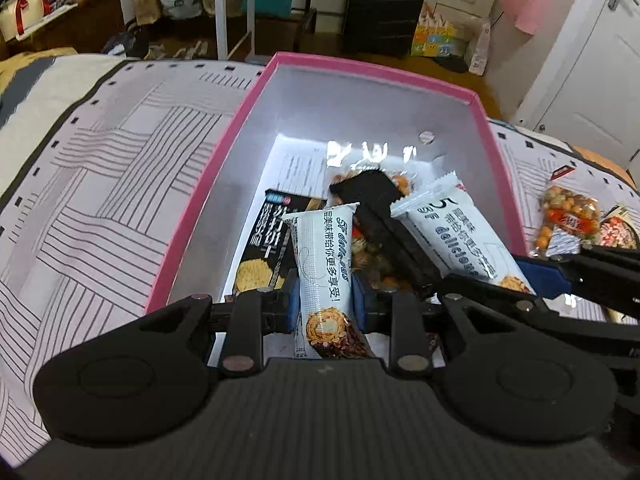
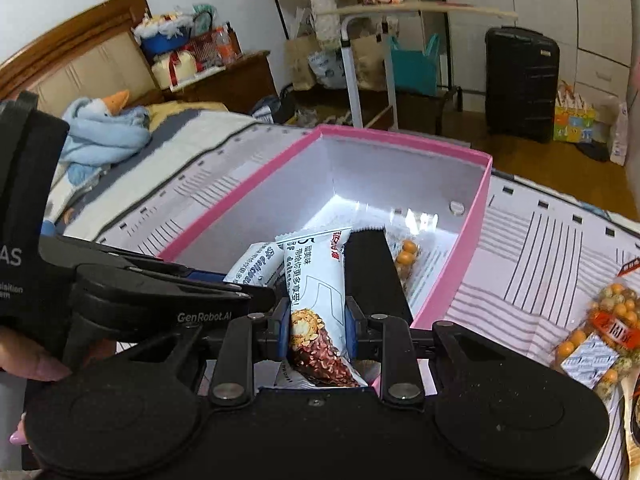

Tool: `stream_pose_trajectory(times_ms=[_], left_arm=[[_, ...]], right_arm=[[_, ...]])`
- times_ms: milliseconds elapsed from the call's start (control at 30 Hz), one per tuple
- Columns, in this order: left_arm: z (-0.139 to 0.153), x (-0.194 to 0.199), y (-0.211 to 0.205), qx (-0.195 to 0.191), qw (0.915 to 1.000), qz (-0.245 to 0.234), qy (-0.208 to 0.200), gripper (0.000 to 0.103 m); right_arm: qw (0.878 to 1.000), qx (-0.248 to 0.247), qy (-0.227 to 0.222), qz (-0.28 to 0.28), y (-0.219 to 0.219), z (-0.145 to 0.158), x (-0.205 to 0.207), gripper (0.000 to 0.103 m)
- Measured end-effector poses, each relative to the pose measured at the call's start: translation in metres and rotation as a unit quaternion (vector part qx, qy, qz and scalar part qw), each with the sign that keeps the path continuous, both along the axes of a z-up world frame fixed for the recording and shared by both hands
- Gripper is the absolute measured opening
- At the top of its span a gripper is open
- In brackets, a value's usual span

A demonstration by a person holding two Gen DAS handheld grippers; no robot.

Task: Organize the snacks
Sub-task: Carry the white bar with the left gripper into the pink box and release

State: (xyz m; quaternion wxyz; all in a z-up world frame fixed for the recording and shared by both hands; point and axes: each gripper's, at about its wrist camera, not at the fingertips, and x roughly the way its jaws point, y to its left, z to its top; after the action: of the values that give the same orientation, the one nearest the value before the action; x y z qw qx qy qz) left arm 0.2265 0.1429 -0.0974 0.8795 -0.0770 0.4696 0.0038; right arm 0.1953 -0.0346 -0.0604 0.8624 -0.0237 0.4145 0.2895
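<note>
A pink box (image 1: 256, 88) with white inner walls stands open on the striped bedspread (image 1: 120, 160). My left gripper (image 1: 326, 300) is shut on a white snack bar (image 1: 324, 248), holding it over the box's near end. Beside it, my right gripper (image 2: 318, 320) is shut on a second white snack bar (image 2: 320, 280), also over the pink box (image 2: 240, 196). The two bars sit side by side, the right one (image 1: 452, 236) tilted. The left gripper (image 2: 260, 284) shows at the left of the right wrist view.
In the box lie a dark cracker packet (image 1: 264, 248), a clear bag of nuts (image 1: 360, 160) and a long black packet (image 1: 380, 216). A bag of coated peanuts (image 2: 608, 320) and other snacks lie right of the box. A hand (image 2: 36, 364) holds the left gripper.
</note>
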Motion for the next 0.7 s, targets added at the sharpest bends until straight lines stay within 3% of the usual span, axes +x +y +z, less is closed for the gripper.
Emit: stream_pose_trajectory(times_ms=[200, 367, 500, 700], left_arm=[[-0.013, 0.004, 0.005, -0.006, 0.9996, 0.026, 0.012, 0.03], [-0.003, -0.007, 0.009, -0.009, 0.9995, 0.03, 0.008, 0.037], [0.006, -0.021, 0.006, -0.02, 0.9992, 0.033, 0.006, 0.037], [0.038, -0.048, -0.01, -0.012, 0.9995, 0.005, -0.03, 0.038]], right_arm=[[1.0, -0.018, -0.001, -0.009, 0.003, -0.002, 0.003, 0.035], [0.999, -0.035, -0.02, -0.006, 0.001, 0.008, -0.011, 0.053], [0.998, -0.049, -0.036, -0.003, -0.001, 0.018, -0.028, 0.053], [0.997, -0.058, -0.052, -0.006, -0.009, 0.041, -0.057, 0.055]])
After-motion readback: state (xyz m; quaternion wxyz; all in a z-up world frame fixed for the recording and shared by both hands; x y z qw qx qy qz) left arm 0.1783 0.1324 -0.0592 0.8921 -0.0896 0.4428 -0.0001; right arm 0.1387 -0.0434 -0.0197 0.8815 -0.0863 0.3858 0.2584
